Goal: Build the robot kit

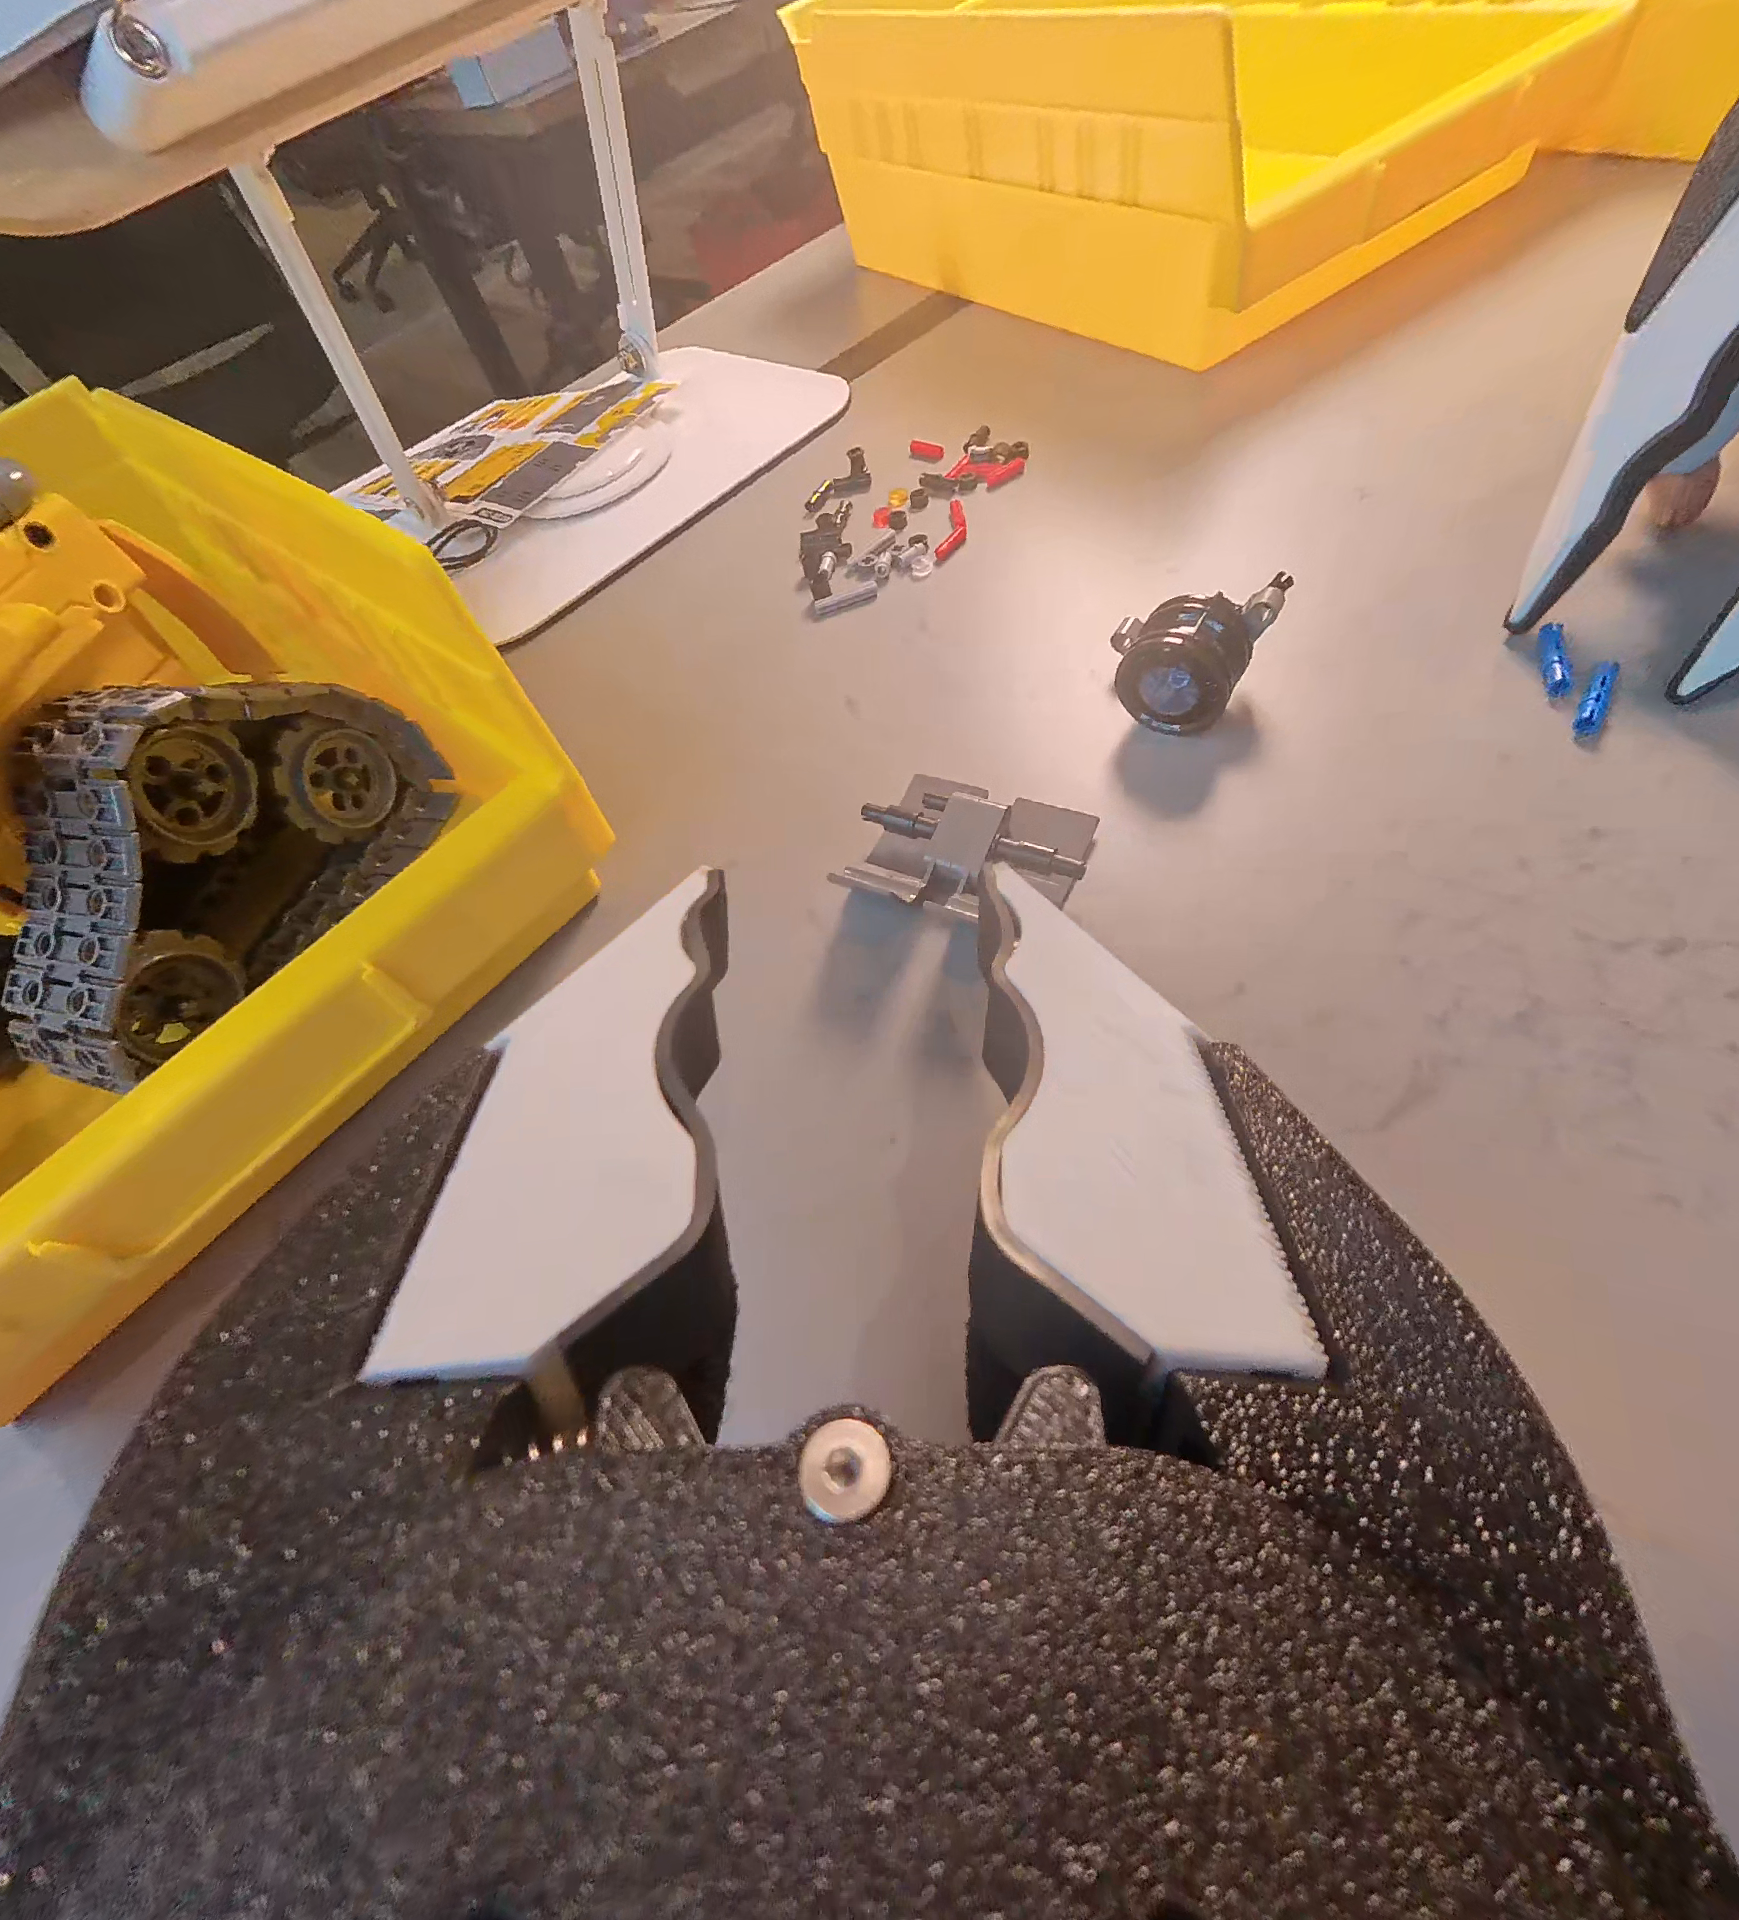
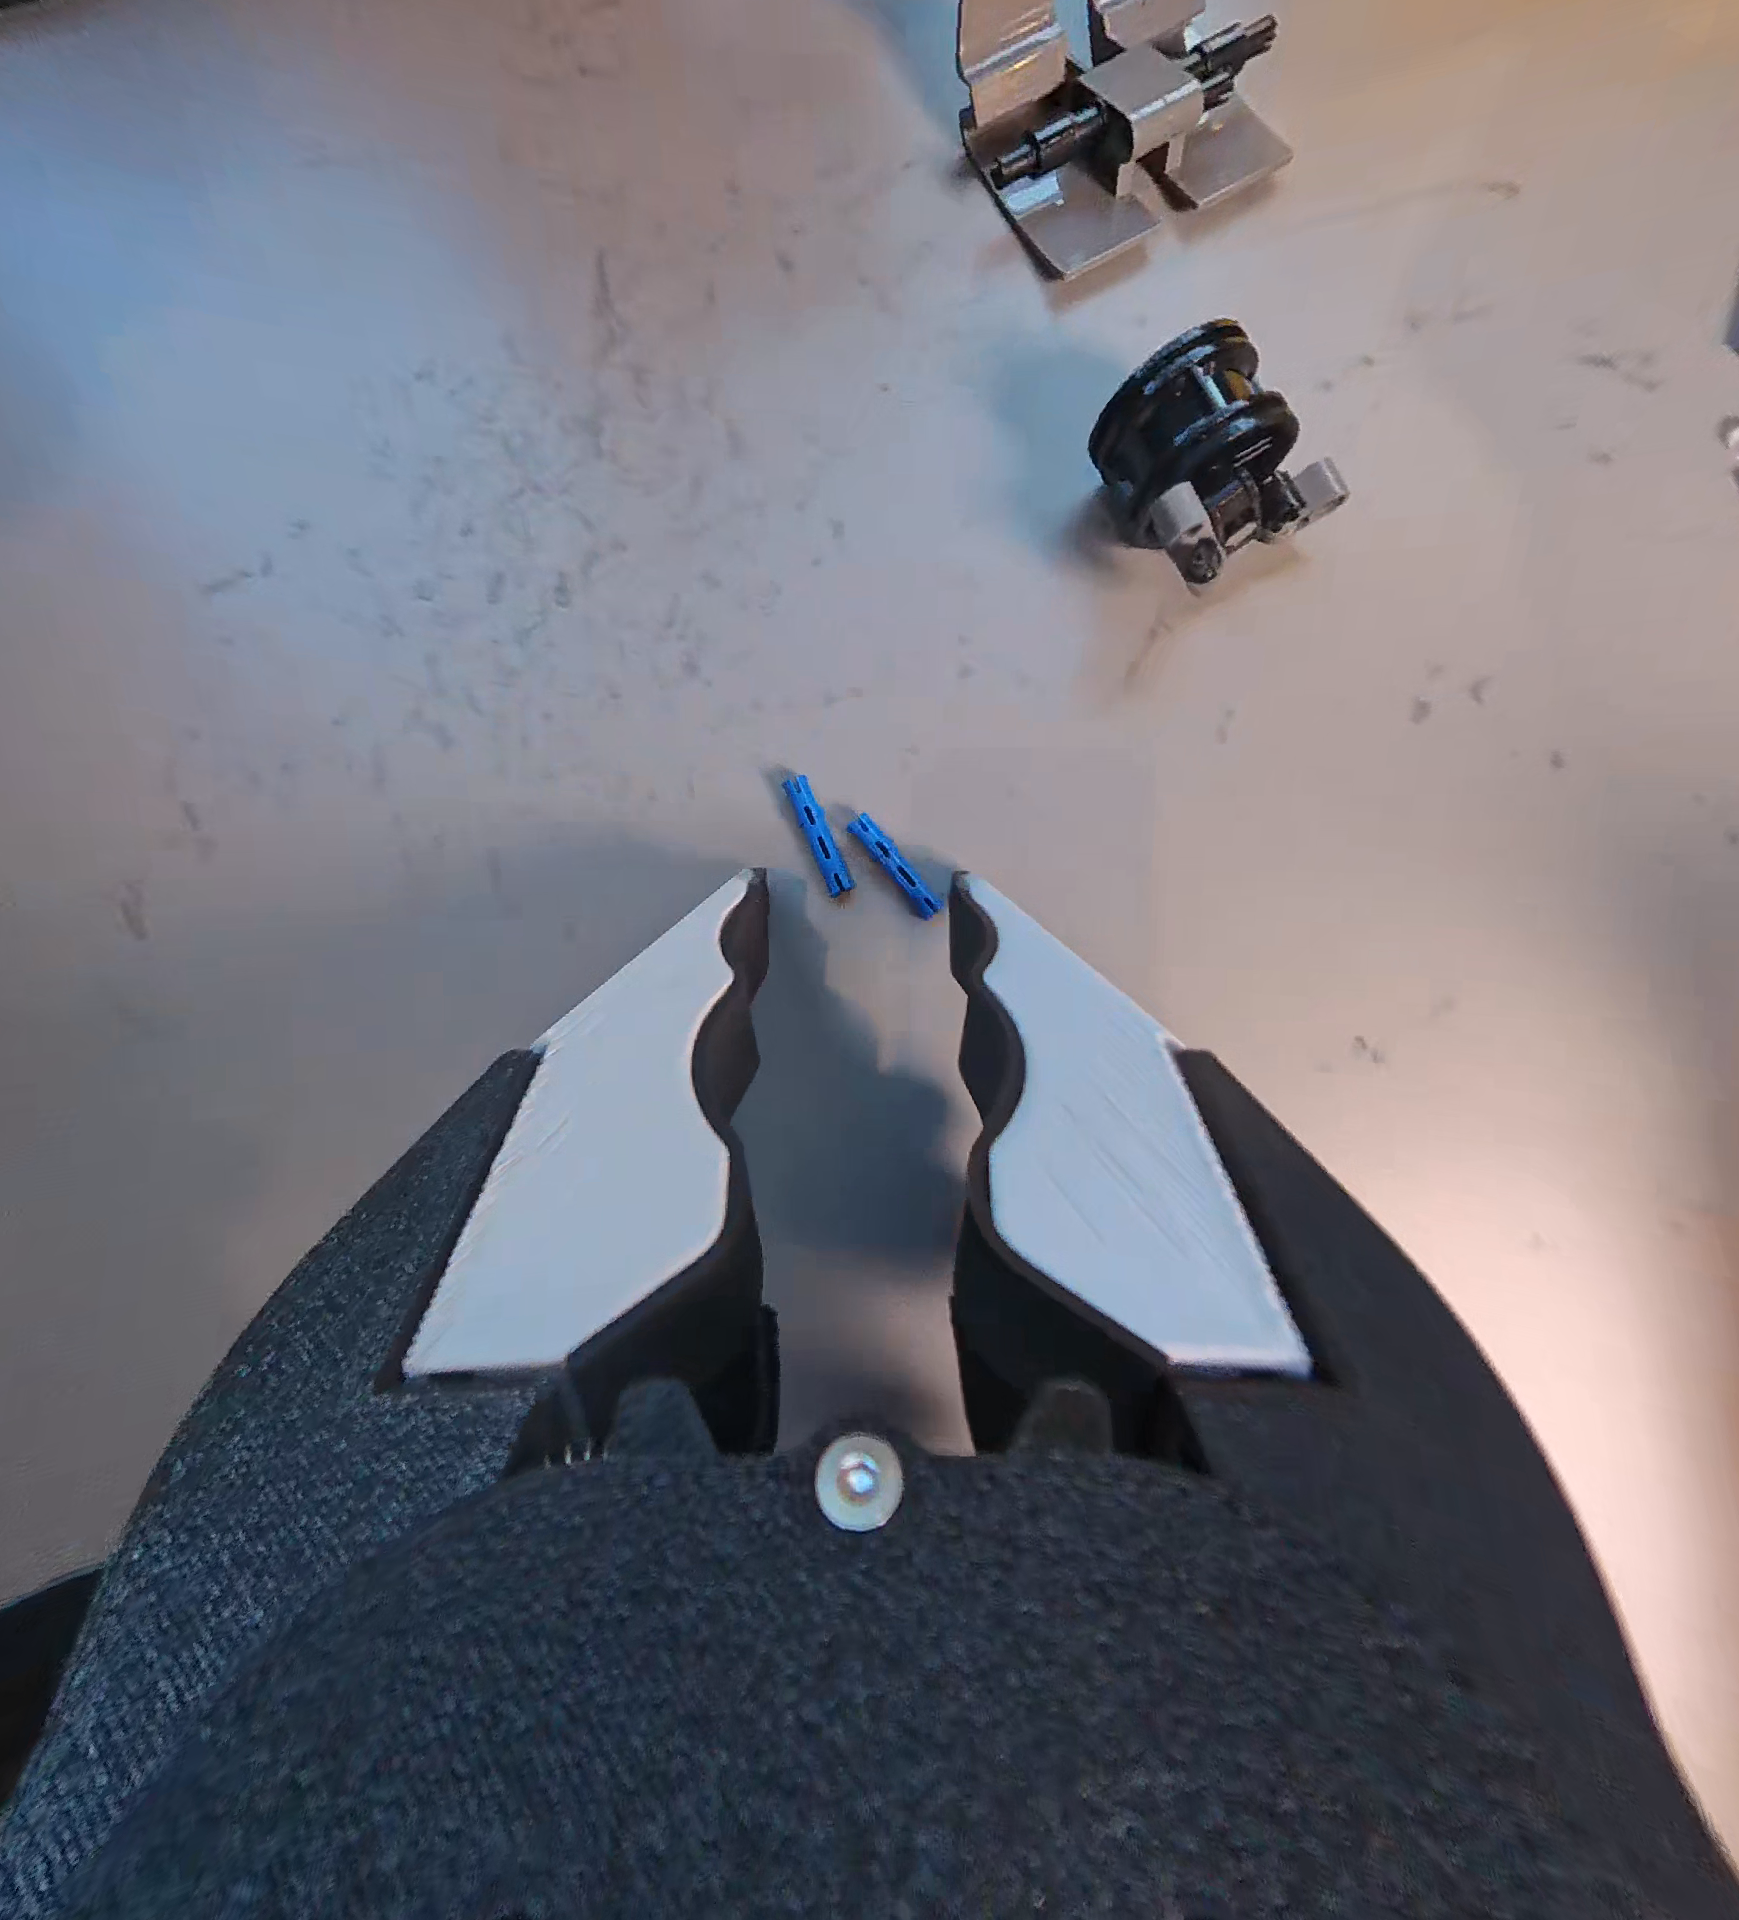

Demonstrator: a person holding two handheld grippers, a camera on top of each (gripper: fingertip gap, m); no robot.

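A: What is the left gripper [image 1: 849, 894] doing?

B: It hangs low over the tabletop [image 1: 1364, 1039] with its fingers [image 1: 584, 1091] wide apart and nothing between them. The grey hinge piece [image 1: 969, 842] lies flat just past the tips. The right tip seems to overlap its near edge, but I cannot tell whether it touches. The piece sits a little to the right of the gap, not inside it.

A: And the right gripper [image 2: 857, 878]?

B: Also spread, also empty. Two blue pins [image 2: 860, 850] lie side by side on the tabletop just ahead of the tips, roughly in line with the gap, slightly angled. In the left wrist view the same pins [image 1: 1577, 675] sit between the two tips of that gripper [image 1: 1597, 660], which points steeply down.

A: Why is it all laid out like this?

B: It looks like sorting by kind, as I judge it. The loose small parts [image 1: 912, 520] are heaped together farther back. The black wheel [image 1: 1182, 665] lies alone on its side between the hinge piece and the pins. The tracked yellow model [image 1: 117, 790] rests in a yellow bin [image 1: 491, 831] to the left, out of the way. Another bin [image 1: 1156, 208] stands at the back, beside a lamp base [image 1: 719, 436] with a sheet [image 1: 532, 447] on it.
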